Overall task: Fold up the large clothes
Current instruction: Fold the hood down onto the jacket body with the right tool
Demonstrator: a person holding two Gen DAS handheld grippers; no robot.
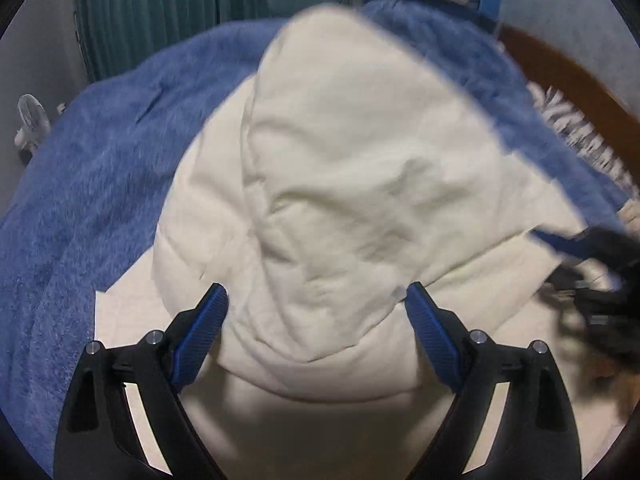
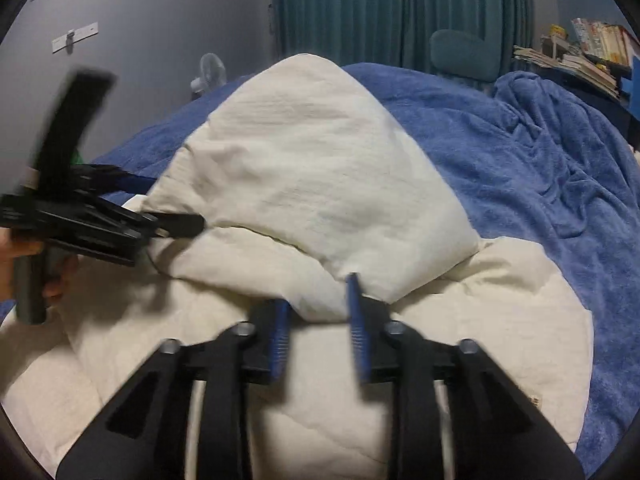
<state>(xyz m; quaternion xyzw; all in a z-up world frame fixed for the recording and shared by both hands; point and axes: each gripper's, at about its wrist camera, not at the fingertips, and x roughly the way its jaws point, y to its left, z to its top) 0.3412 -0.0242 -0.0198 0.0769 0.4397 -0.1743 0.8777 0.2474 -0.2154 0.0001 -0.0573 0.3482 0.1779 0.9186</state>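
Both claws — left claw (image 1: 316, 294), right claw (image 2: 318, 300) — gape over cream garment (image 2: 320, 168).

Teal curtains (image 2: 400, 12) fill the upper centre, grey wall (image 2: 160, 20) at upper left. Small white fan (image 2: 208, 72) stands below that wall. Stacked books (image 2: 588, 52) at upper right. Blue blanket (image 2: 540, 184) covers the bed. Light dim.

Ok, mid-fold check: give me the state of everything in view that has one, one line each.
Cream garment: partly folded, top flap doubled over the lower layer, rumpled.
Left gripper: open wide, nothing clamped, just above the garment.
Right gripper: open, jaws apart at the flap's edge, pads not pressing the cloth.
Blue blanket: spread beneath the garment, bunched at far right.
Teal curtain: drawn shut.
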